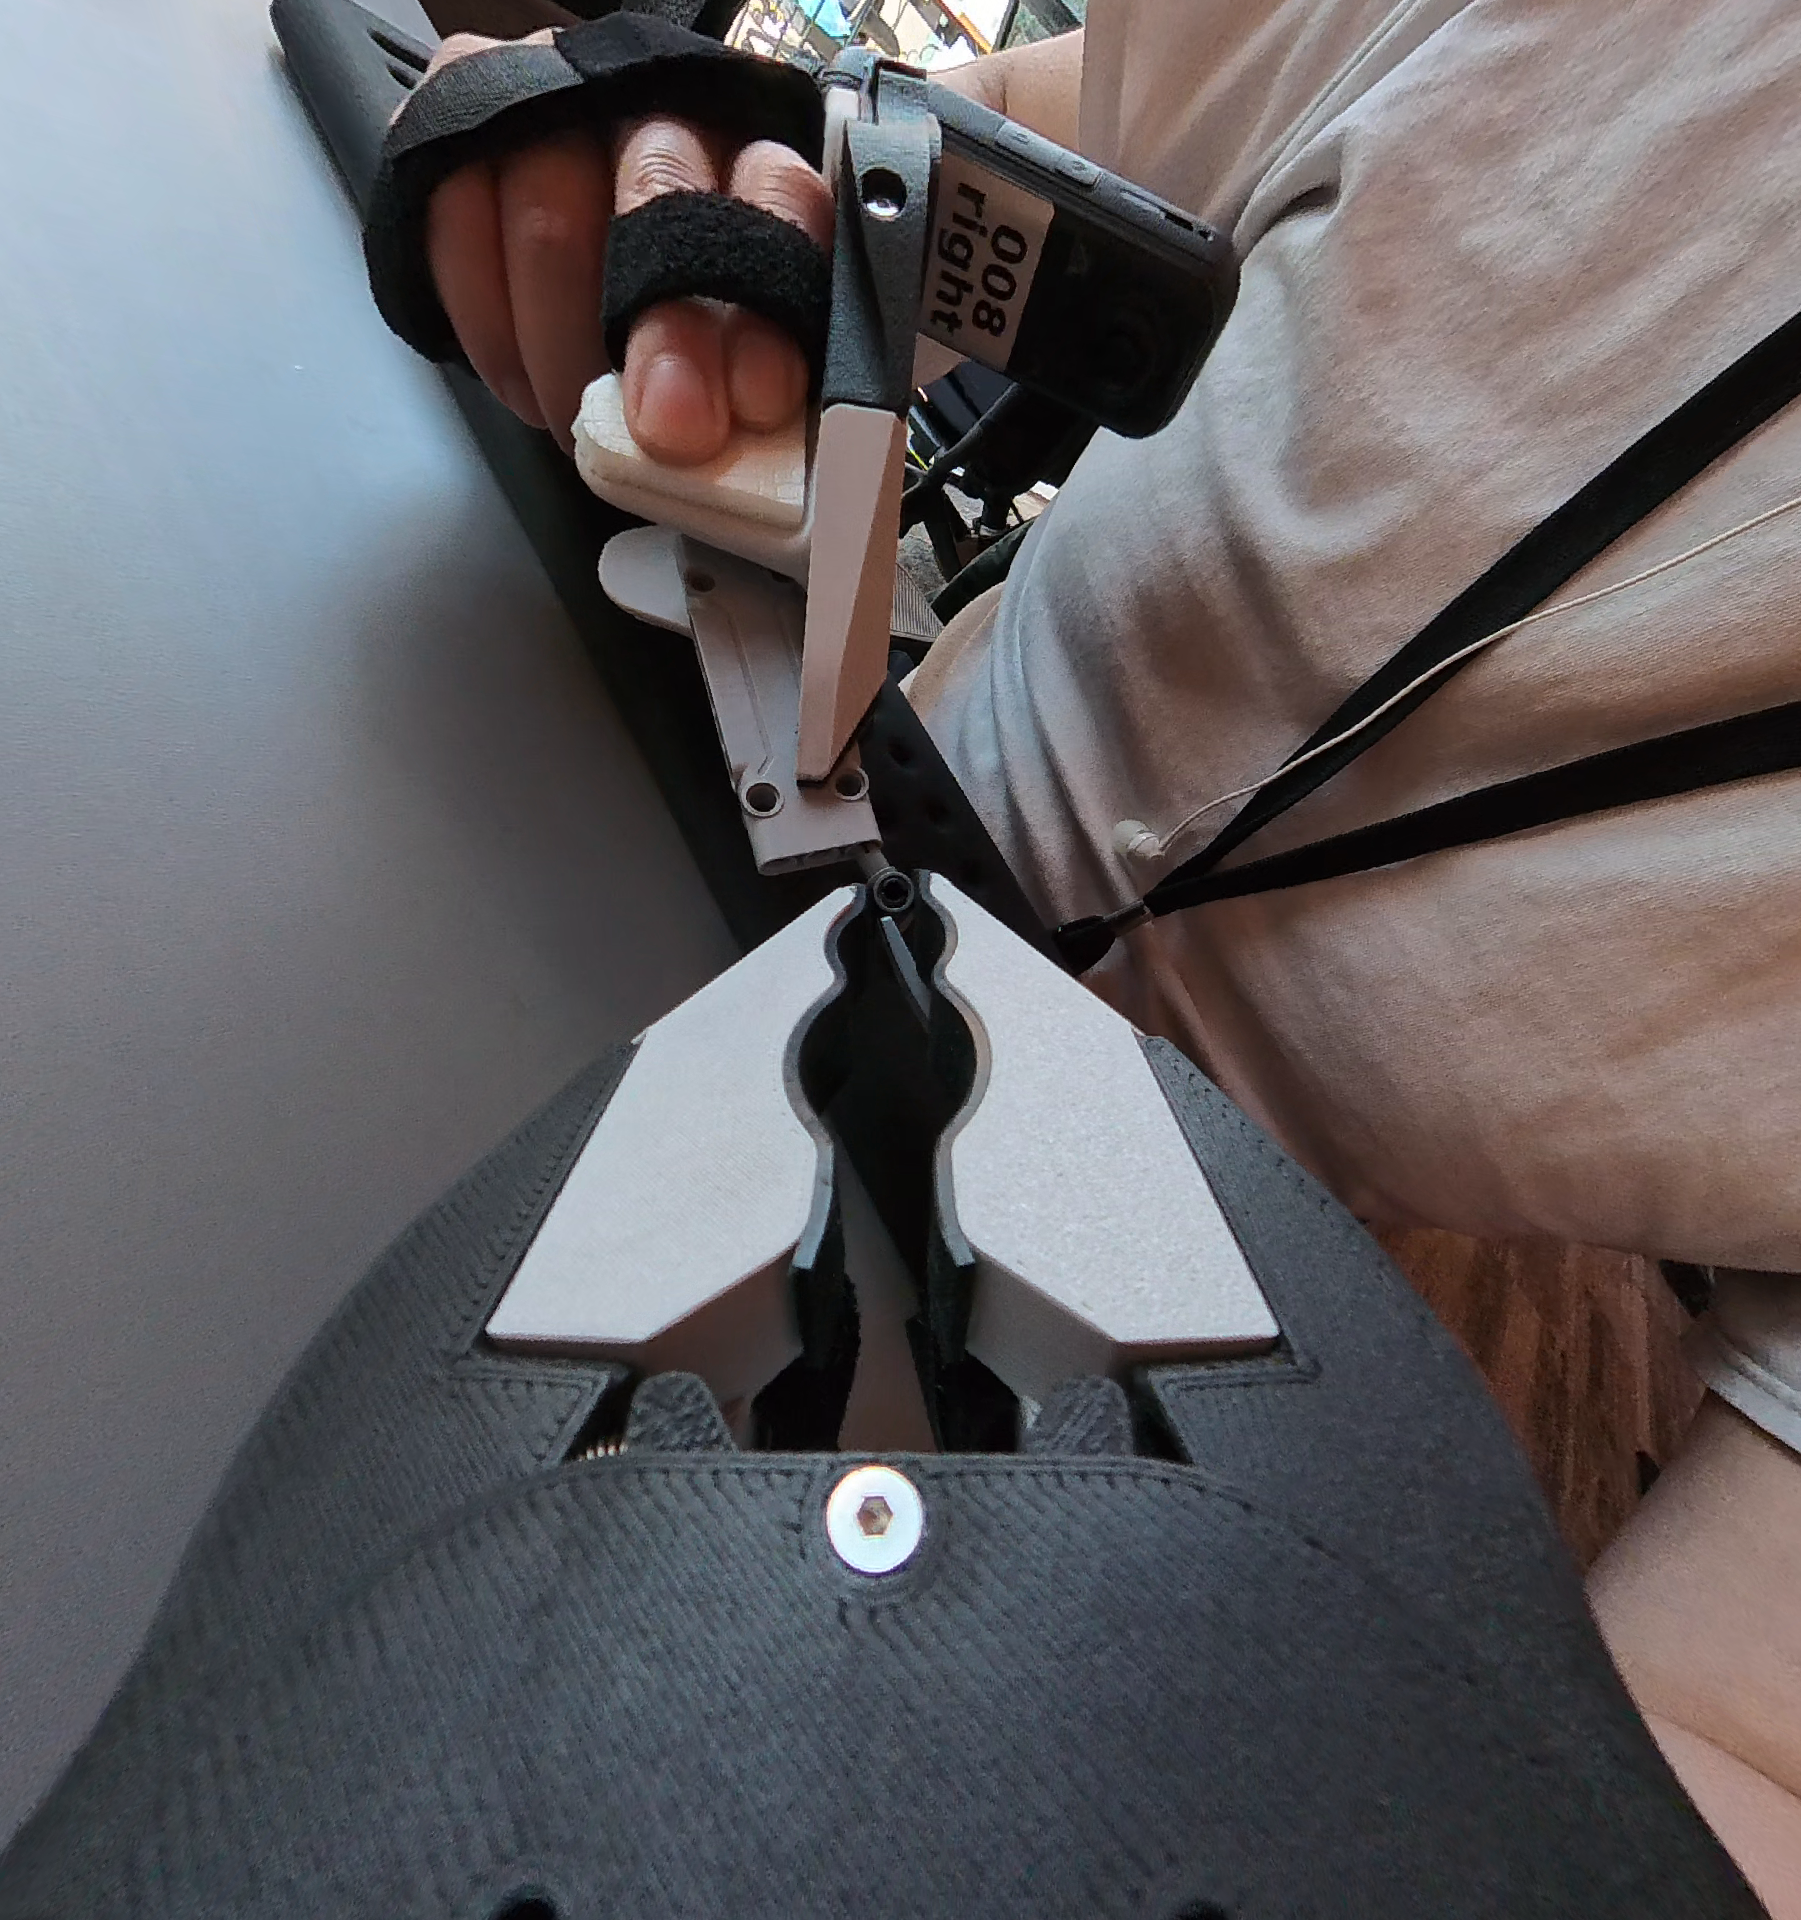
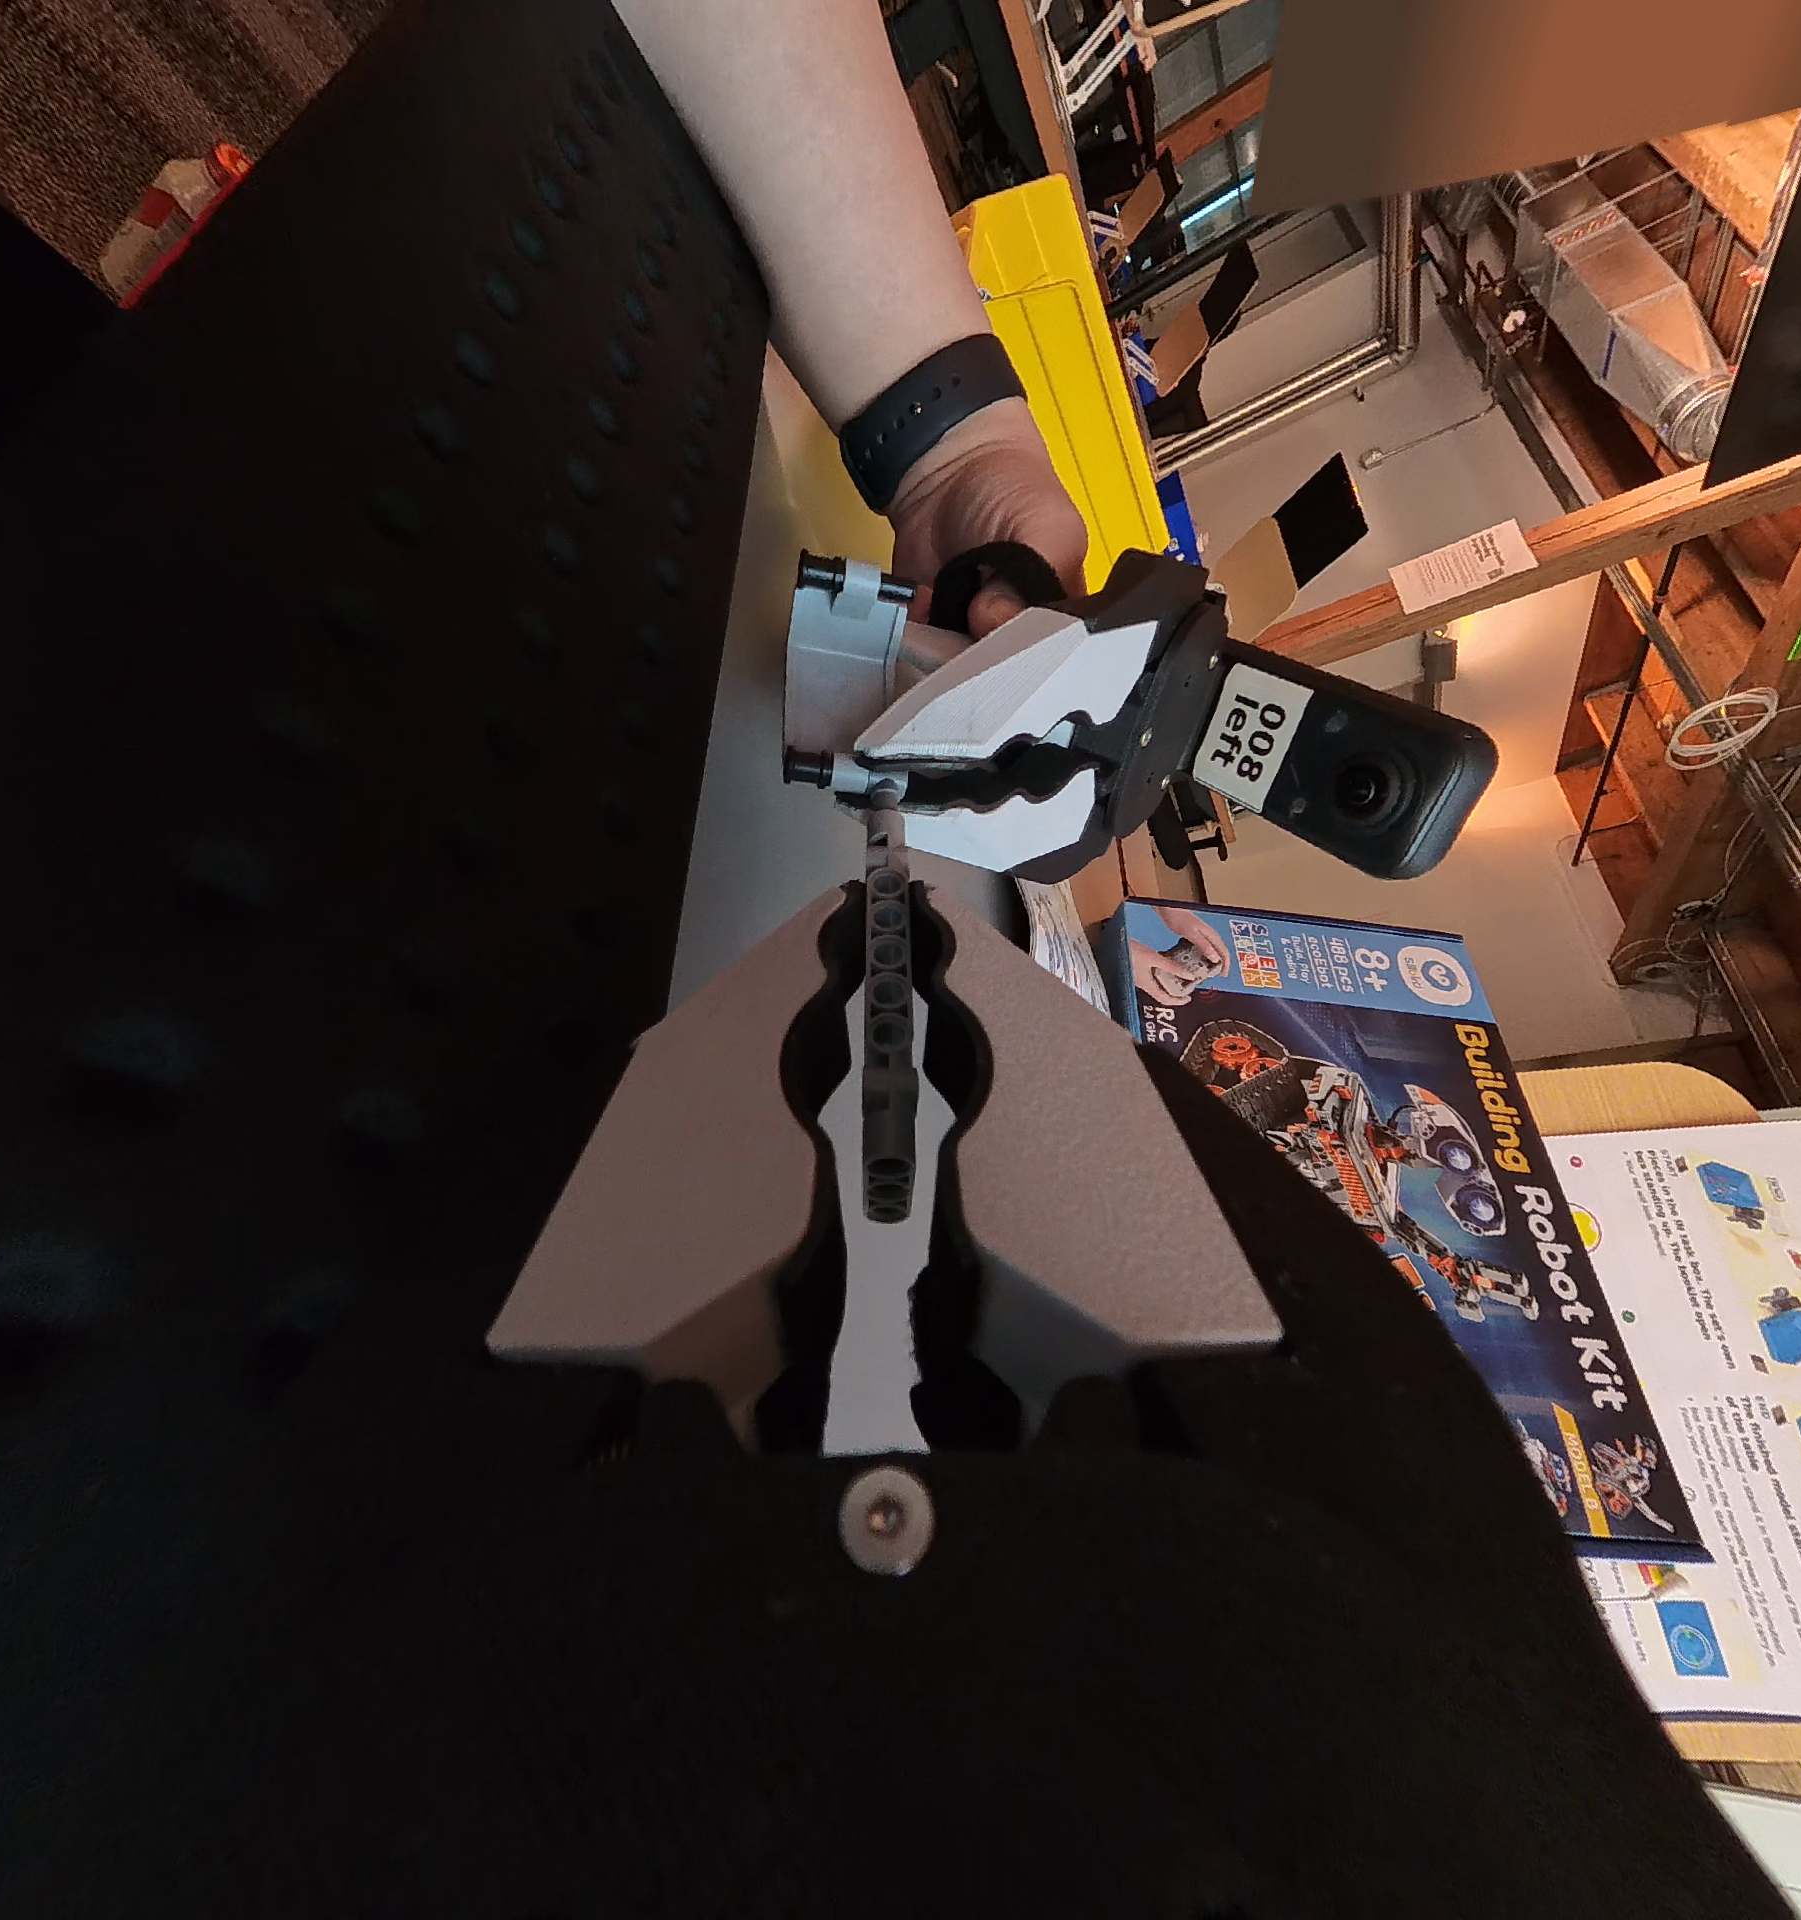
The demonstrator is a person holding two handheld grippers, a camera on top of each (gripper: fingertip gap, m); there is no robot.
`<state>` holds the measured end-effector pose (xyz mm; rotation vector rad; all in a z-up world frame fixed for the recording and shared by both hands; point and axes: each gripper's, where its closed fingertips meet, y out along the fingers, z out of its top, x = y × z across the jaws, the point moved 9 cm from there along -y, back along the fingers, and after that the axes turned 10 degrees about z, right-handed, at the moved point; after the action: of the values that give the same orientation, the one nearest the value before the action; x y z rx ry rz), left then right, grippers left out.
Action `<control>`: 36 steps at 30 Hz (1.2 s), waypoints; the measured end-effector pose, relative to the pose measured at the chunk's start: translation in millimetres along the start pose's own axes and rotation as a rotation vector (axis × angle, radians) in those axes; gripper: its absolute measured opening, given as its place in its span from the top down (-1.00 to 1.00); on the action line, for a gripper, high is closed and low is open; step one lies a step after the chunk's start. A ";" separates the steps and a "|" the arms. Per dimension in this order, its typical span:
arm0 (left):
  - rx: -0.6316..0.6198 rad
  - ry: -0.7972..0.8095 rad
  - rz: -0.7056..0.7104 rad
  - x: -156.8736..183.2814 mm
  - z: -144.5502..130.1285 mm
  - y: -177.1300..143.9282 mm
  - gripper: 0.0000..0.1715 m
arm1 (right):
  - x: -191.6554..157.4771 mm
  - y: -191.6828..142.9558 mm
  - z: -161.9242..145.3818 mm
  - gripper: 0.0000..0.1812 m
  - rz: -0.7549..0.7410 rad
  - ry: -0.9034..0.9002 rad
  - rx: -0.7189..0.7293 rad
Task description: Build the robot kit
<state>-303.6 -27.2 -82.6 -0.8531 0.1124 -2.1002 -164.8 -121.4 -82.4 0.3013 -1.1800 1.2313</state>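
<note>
My left gripper (image 1: 891,914) is shut at its tips on a light grey building-kit assembly (image 1: 761,727); a small black ring-shaped part end (image 1: 892,891) shows right at the tips. In the right wrist view the left gripper (image 2: 880,781) grips the lower corner of that grey assembly (image 2: 839,665), which carries black pins. My right gripper (image 2: 885,894) is shut on a black beam with holes (image 2: 885,1039). The beam points at the assembly, and a short grey pin (image 2: 880,816) bridges the two. The right gripper (image 1: 823,774) also shows in the left wrist view, in a strapped hand.
A grey table top (image 1: 200,727) lies on the left, with a black perforated panel (image 2: 356,623) along it. A blue kit box (image 2: 1395,1143) and a printed instruction sheet (image 2: 1727,1403) lie on the right. A yellow bin (image 2: 1062,343) stands behind. The person's torso (image 1: 1395,623) is close. My left and right fingertips are right by each other.
</note>
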 end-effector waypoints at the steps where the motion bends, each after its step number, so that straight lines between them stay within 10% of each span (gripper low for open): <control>1: -0.001 -0.001 0.001 -0.2 -0.1 -0.1 0.94 | -0.1 0.2 -0.1 0.93 0.001 0.000 -0.001; 36: -0.082 0.009 -0.181 3.8 -13.0 -6.5 0.94 | 3.3 16.5 11.8 0.93 0.128 0.132 0.127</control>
<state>-317.4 -28.6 -88.1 -0.9328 0.1314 -2.2814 -185.4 -121.9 -81.1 0.2378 -1.0222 1.4191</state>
